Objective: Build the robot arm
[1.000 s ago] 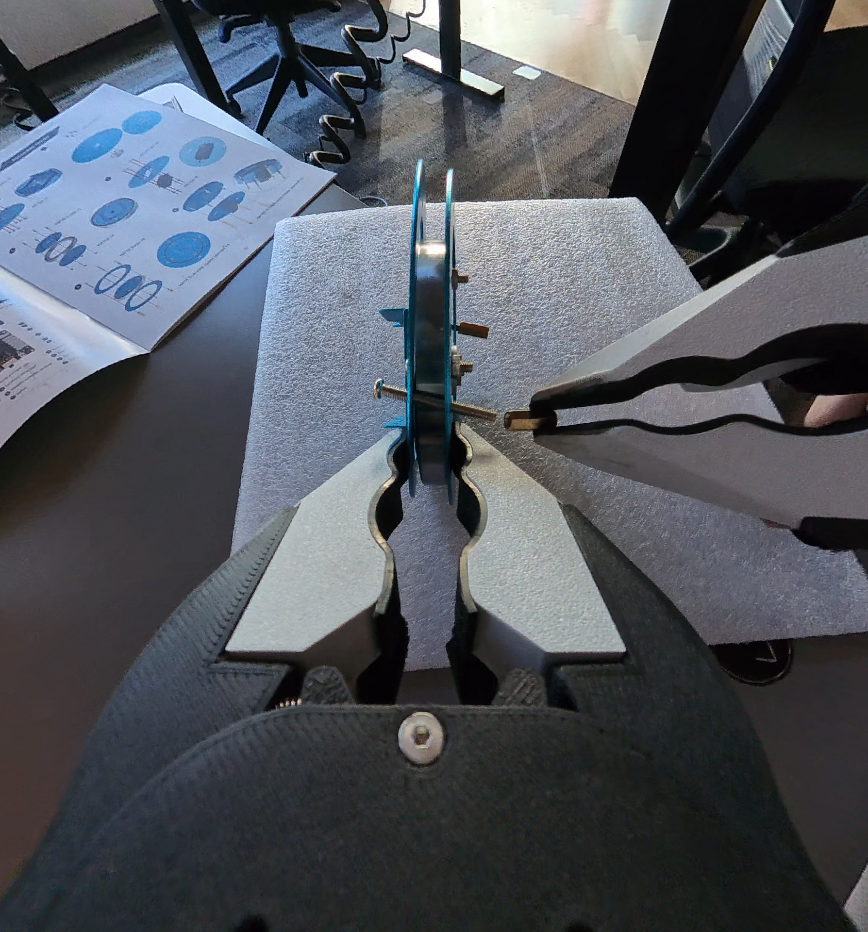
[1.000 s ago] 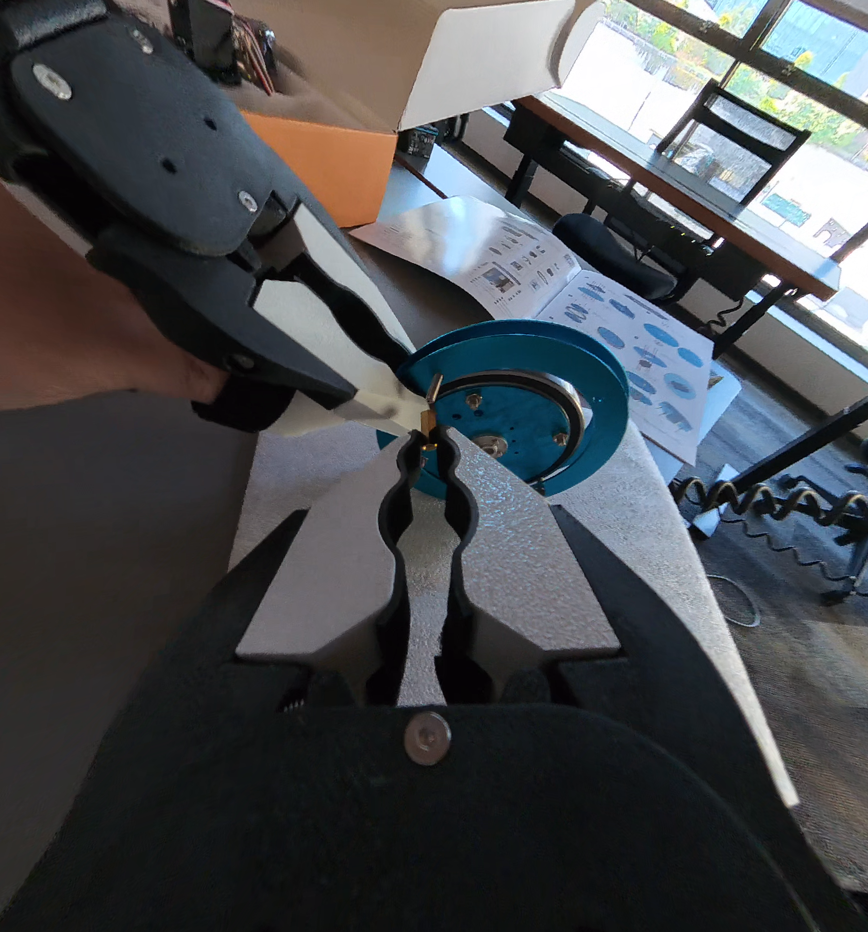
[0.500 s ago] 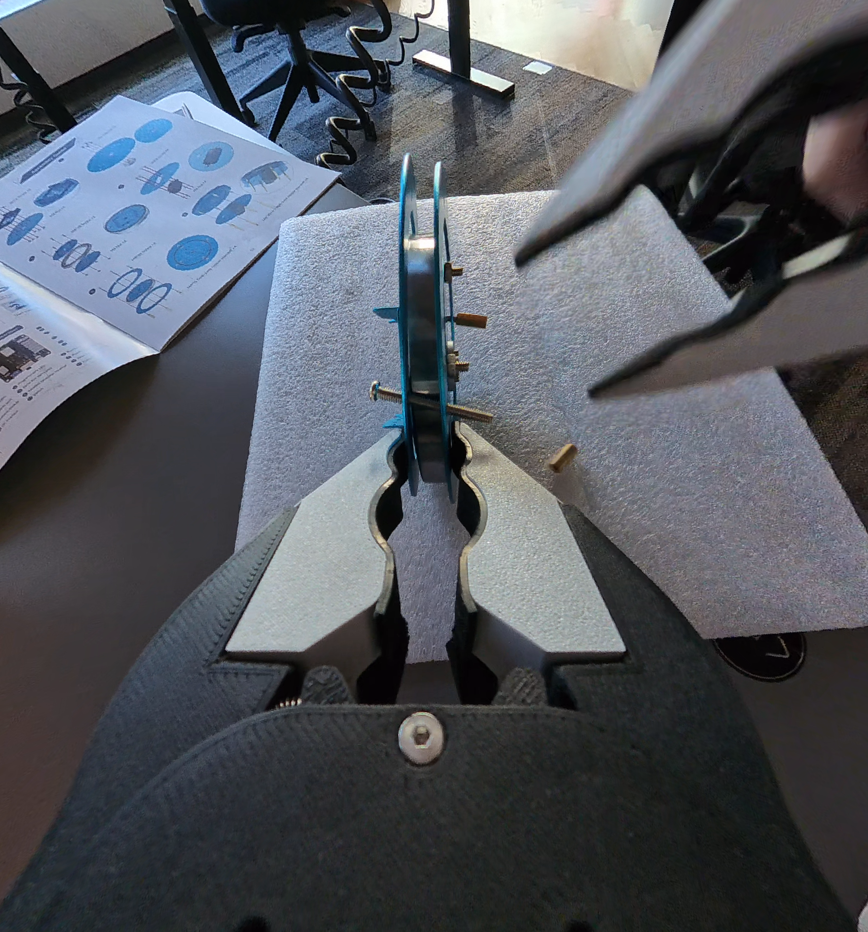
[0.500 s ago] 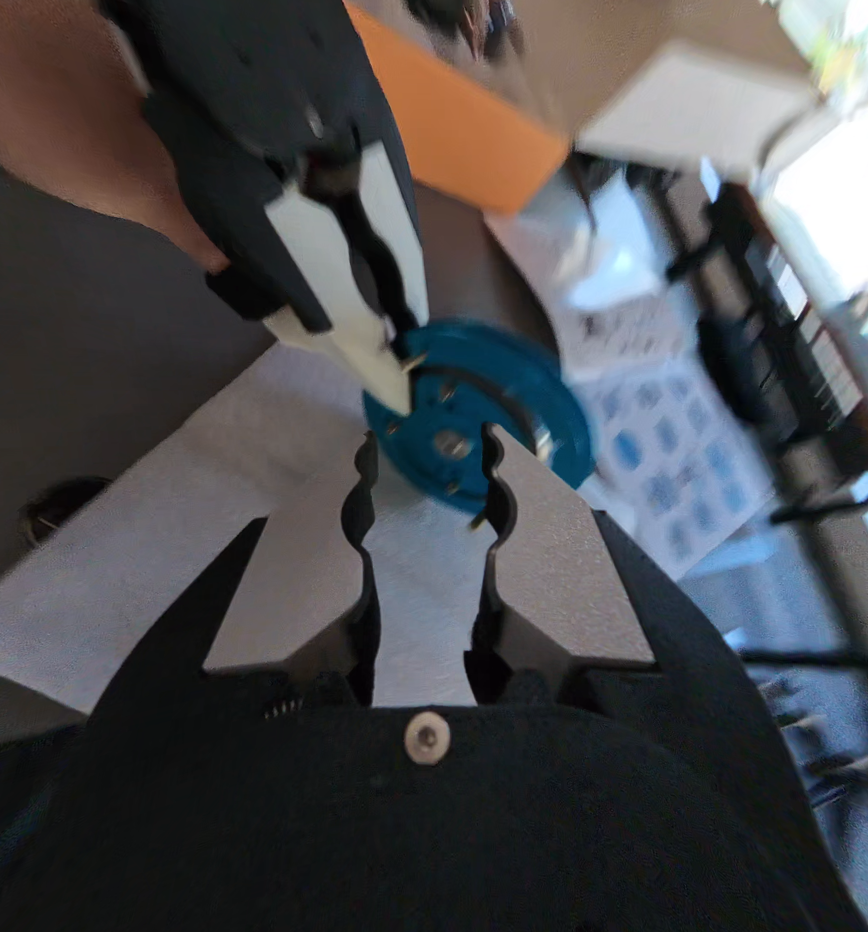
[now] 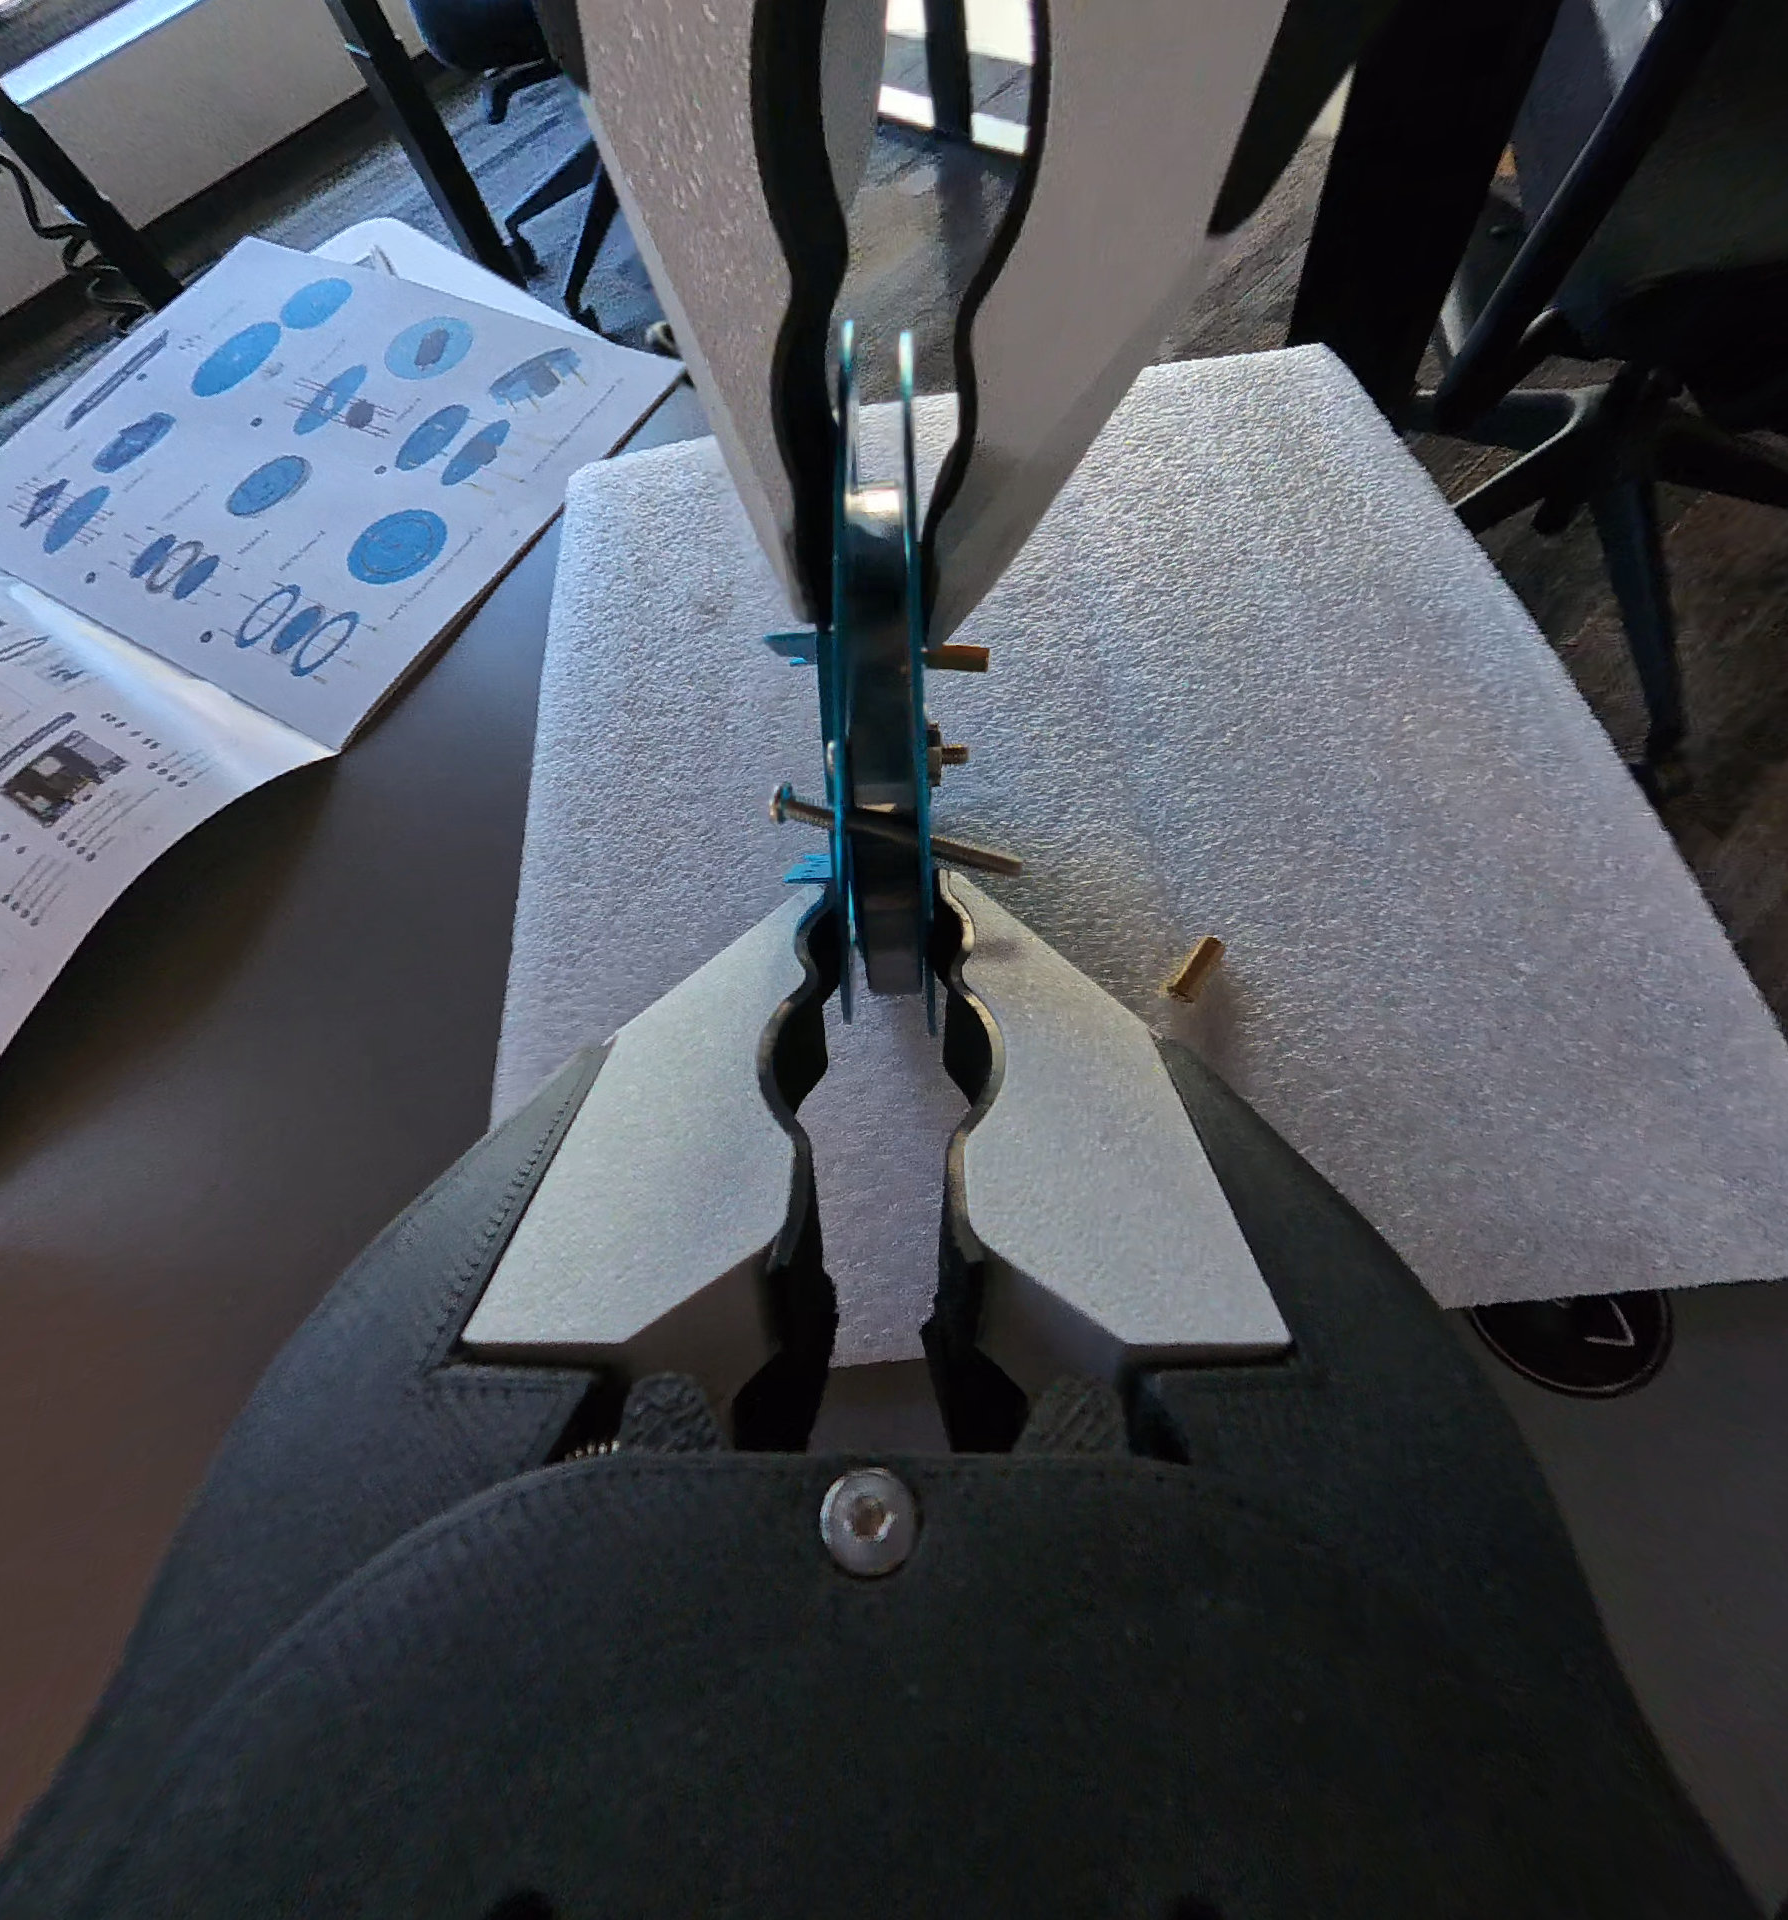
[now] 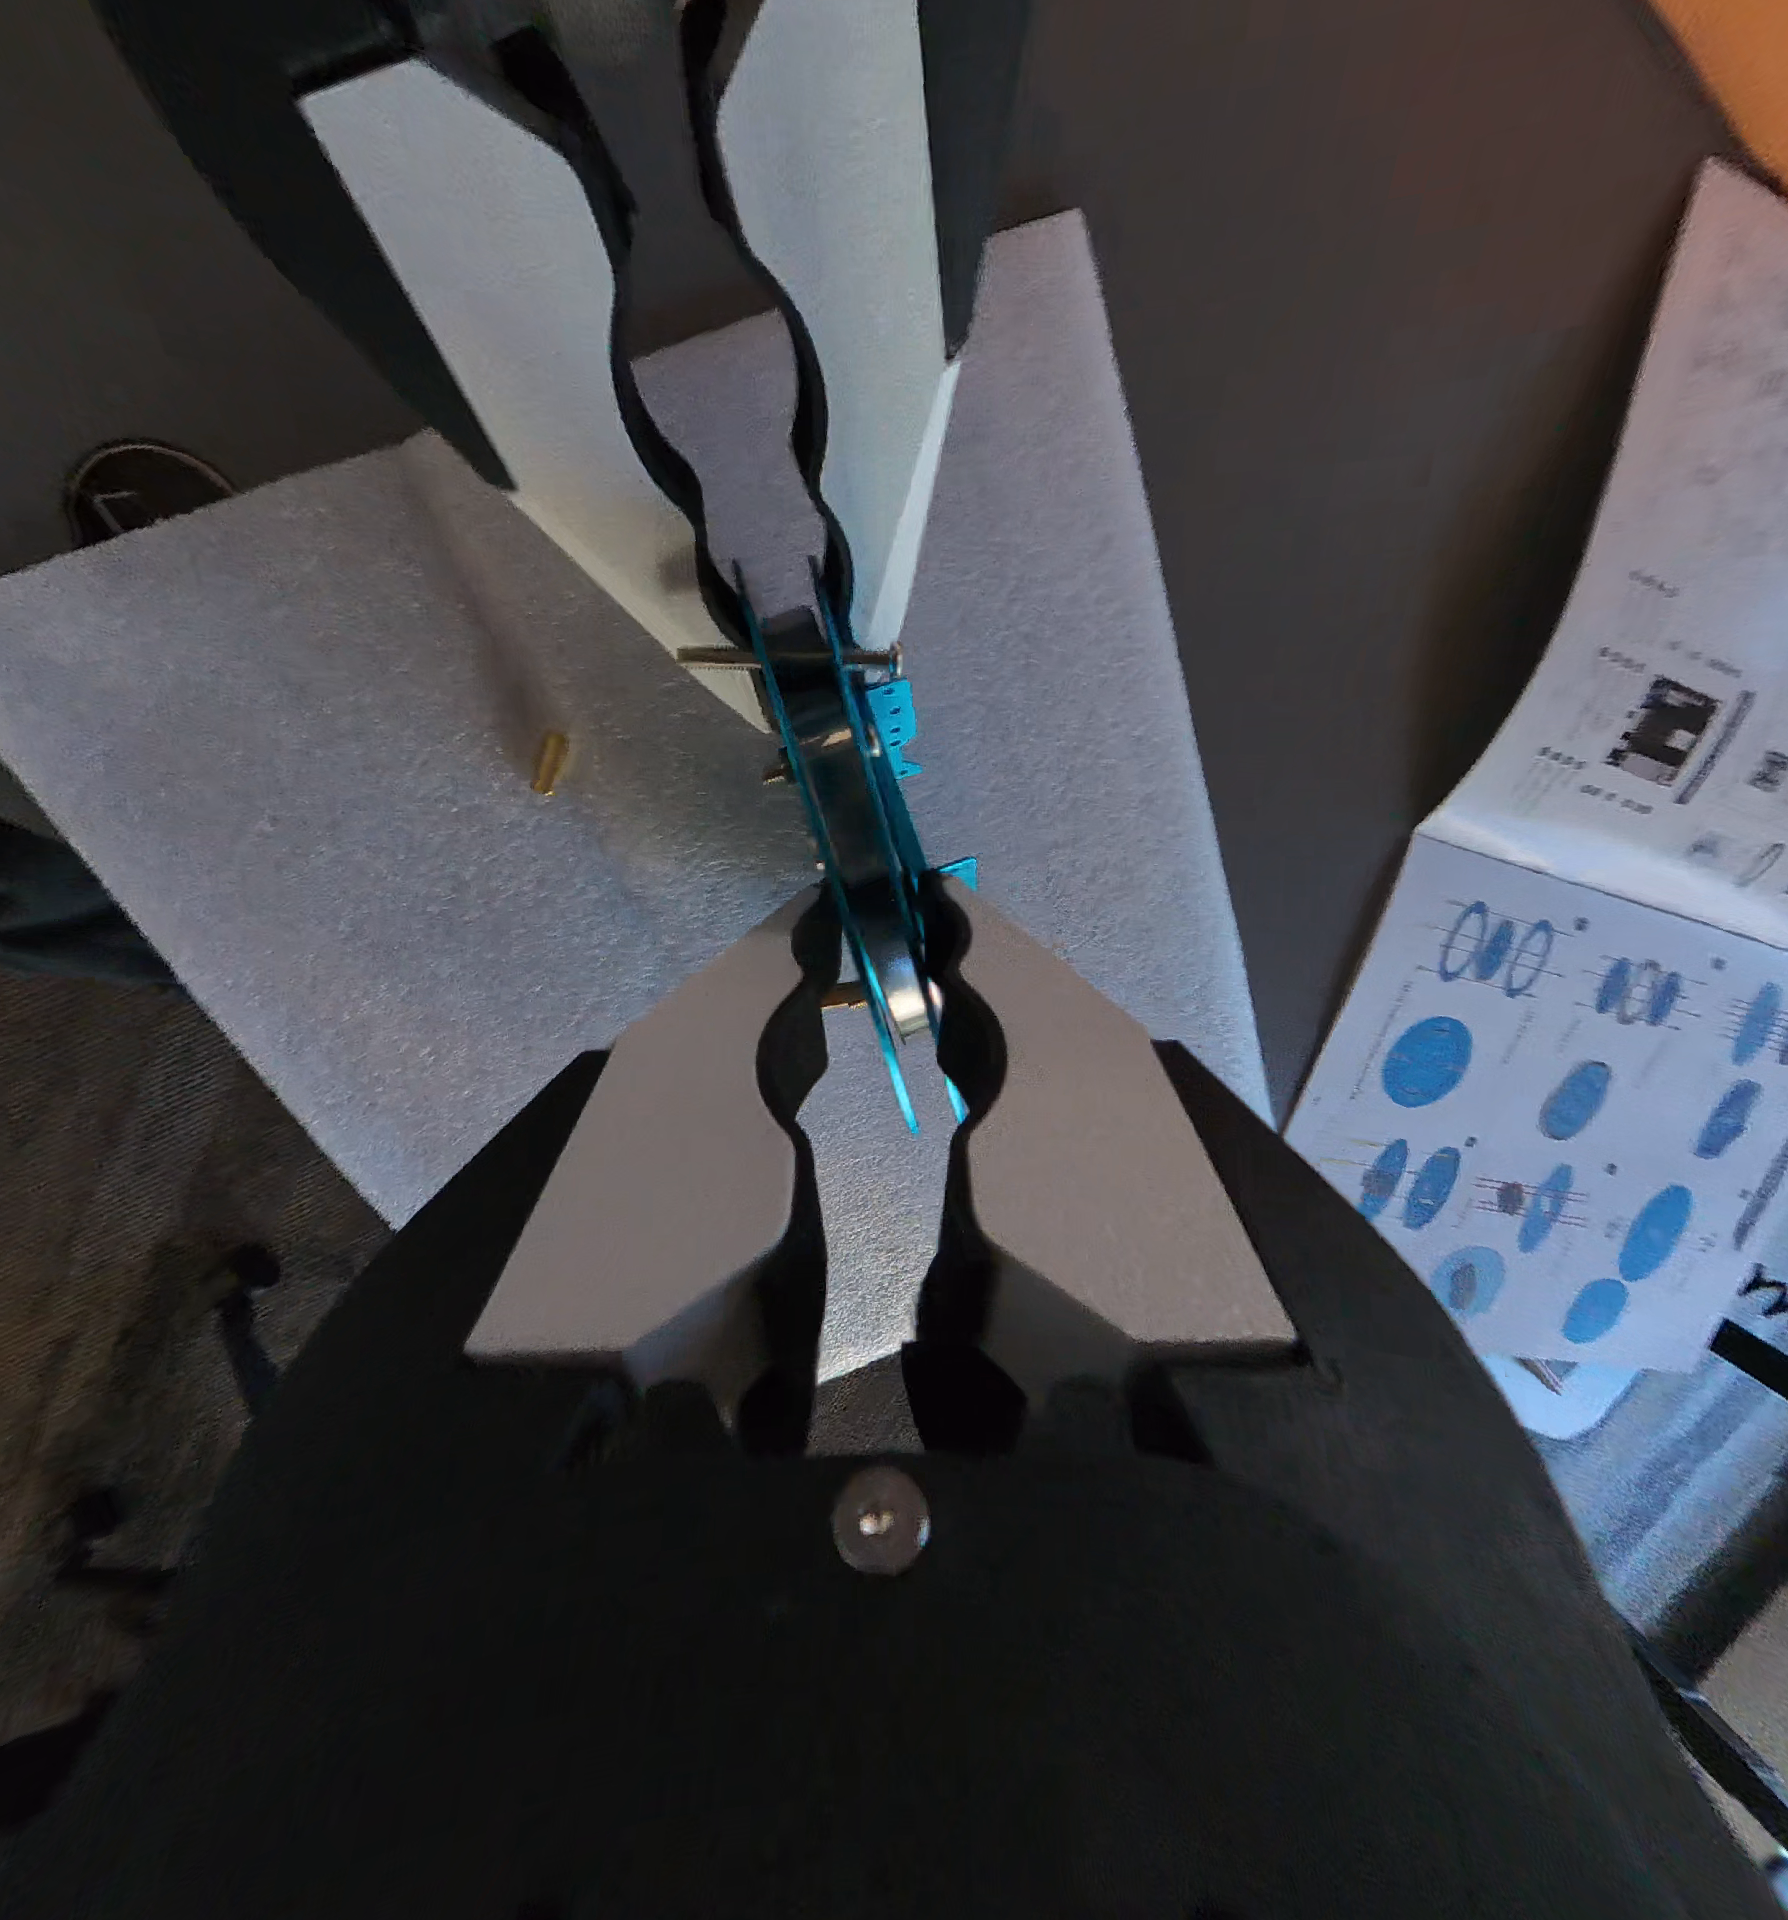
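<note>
A blue two-plate disc assembly (image 5: 877, 727) with a grey ring between the plates stands on edge on a white foam sheet (image 5: 1285, 727). A long screw (image 5: 978, 856) pokes through it at a slant. My left gripper (image 5: 882, 914) is shut on its near lower edge. My right gripper (image 5: 874, 603) comes down from above, its fingers closed on the disc's top edge. In the right wrist view, my right gripper (image 6: 874, 914) clasps the disc (image 6: 848, 790), and the left gripper (image 6: 796, 613) holds the far edge. A loose brass standoff (image 5: 1193, 966) lies on the foam, also in the right wrist view (image 6: 550, 764).
An open instruction booklet (image 5: 246, 499) with blue diagrams lies on the dark table (image 5: 194, 1039) left of the foam; it also shows in the right wrist view (image 6: 1596, 1091). A black round insert (image 5: 1565, 1340) sits at the foam's near right corner. Office chairs (image 5: 1648, 416) stand beyond the table edge. Across from one pair of fingers to the other is roughly 5 cm.
My right gripper let go of the brass standoff, which now lies on the foam. It swung up and over and closed on the top of the disc. The left gripper kept its hold.
</note>
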`<state>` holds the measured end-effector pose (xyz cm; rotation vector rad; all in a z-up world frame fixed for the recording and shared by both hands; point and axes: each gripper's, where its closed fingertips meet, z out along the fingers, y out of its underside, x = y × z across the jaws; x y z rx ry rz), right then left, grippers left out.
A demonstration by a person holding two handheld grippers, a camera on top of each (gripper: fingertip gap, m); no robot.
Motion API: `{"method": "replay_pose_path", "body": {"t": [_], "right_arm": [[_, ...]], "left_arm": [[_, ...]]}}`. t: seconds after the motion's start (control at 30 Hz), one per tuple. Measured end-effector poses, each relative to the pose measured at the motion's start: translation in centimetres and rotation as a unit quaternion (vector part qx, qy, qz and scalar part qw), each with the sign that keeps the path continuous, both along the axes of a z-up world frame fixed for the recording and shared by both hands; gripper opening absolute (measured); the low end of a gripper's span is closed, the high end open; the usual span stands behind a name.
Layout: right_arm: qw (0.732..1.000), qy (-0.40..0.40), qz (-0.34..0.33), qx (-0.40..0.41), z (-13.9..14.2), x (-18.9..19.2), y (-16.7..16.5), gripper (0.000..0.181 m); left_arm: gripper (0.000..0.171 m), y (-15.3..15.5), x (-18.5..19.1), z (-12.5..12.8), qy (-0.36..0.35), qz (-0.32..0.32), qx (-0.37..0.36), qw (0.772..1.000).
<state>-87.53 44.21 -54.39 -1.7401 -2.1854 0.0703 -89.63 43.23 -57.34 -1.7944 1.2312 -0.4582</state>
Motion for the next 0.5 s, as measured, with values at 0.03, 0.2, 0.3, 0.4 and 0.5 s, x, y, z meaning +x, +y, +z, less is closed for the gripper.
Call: {"method": "replay_pose_path", "body": {"t": [0.03, 0.2, 0.3, 0.4, 0.5], "right_arm": [[1.000, -0.004, 0.005, -0.009, 0.0, 0.1, -0.1, 0.014], [0.999, -0.003, 0.016, -0.028, -0.1, 0.4, 0.4, 0.013], [0.999, 0.003, 0.030, -0.038, -0.1, 0.5, 0.5, 0.013], [0.998, 0.011, 0.047, -0.042, -0.1, 0.3, 0.5, 0.012], [0.997, 0.010, 0.061, -0.042, -0.1, 0.4, 0.5, 0.013]], "left_arm": [[0.015, -0.1, 0.1, 0.0, -0.003, -0.007, -0.003, 1.000], [0.051, -0.4, -0.6, -0.1, 0.005, -0.042, -0.029, 0.999], [0.064, 0.7, -1.1, 0.8, 0.017, -0.064, 0.036, 0.997], [0.060, 0.1, 0.0, 1.8, 0.006, -0.139, 0.087, 0.986], [0.043, 0.0, 0.6, 2.4, -0.004, -0.175, 0.141, 0.974]]}}
